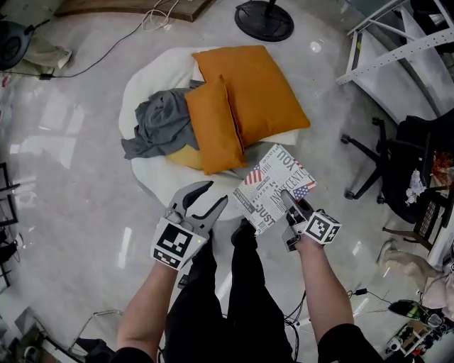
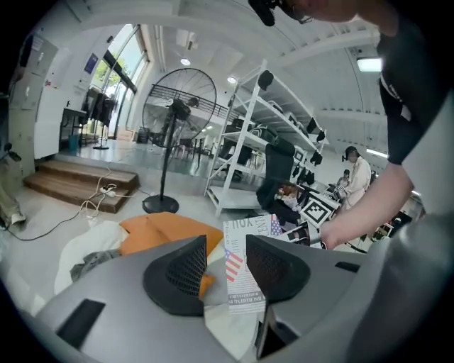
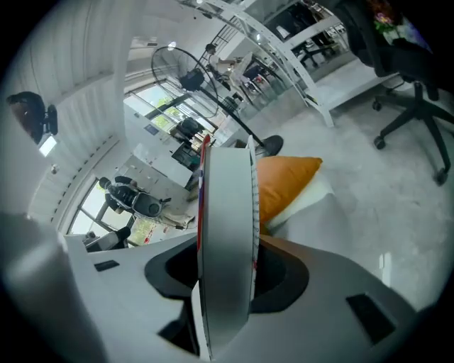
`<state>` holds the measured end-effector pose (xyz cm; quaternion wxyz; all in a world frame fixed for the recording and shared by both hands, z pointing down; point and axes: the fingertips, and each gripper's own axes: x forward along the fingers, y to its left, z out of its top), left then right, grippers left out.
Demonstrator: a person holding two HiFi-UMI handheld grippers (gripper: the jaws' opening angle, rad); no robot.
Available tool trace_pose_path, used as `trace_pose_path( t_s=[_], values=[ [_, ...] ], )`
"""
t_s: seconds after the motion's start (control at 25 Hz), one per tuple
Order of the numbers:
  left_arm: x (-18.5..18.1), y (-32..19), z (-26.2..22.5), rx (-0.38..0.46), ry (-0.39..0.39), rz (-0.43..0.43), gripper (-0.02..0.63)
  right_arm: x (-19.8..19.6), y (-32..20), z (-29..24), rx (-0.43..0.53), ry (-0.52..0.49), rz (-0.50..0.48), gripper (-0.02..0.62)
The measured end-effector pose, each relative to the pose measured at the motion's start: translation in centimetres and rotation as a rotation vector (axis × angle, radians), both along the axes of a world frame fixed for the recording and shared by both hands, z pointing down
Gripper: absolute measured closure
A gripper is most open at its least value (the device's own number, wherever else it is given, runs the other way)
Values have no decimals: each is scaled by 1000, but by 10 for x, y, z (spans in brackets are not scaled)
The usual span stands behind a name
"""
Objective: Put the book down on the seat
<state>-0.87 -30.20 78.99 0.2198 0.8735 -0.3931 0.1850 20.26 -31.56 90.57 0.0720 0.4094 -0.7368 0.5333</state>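
The book (image 1: 273, 186), with a printed cover of words and flag patches, hangs over the near right edge of the white round seat (image 1: 152, 176). My right gripper (image 1: 287, 203) is shut on the book's near edge; in the right gripper view the book (image 3: 225, 234) stands edge-on between the pads. My left gripper (image 1: 216, 193) is open just left of the book, with nothing between its jaws. From the left gripper view the book (image 2: 245, 273) shows beyond the gap of the left gripper (image 2: 225, 259).
Two orange cushions (image 1: 248, 88) and a grey cloth (image 1: 159, 124) cover most of the seat. A fan base (image 1: 264, 19) stands behind it, a white rack (image 1: 397, 35) and a black office chair (image 1: 411, 163) to the right. Cables run across the glossy floor.
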Motion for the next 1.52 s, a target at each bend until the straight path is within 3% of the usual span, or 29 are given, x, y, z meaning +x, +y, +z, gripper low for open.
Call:
trace_pose_path(
  t_s=[0.4,0.64,0.8,0.92,1.04,1.2,1.36,1.44,1.52],
  values=[
    [2,-21,53,-14,22,-41,445,1,-9,115,-171,24,38,417],
    [7,-18,75,-39,10,-15,448,-7,-24,175,-215,-39,28,417],
    [12,-12,90,-54,4,11,448,-6,-41,192,-215,-92,115,419],
    [11,-11,97,-68,10,6,448,-7,-44,206,-238,9,71,391],
    [14,-10,93,-70,30,0,448,4,-41,215,-275,121,26,291],
    [13,-8,94,-75,32,10,448,34,-41,218,-272,201,100,287],
    [9,-4,101,-84,31,15,448,47,-29,226,-286,246,110,281],
    [10,-2,103,-90,29,18,448,44,-27,226,-277,252,101,335],
    [16,1,104,-96,29,24,448,33,-29,224,-261,241,72,346]
  ],
)
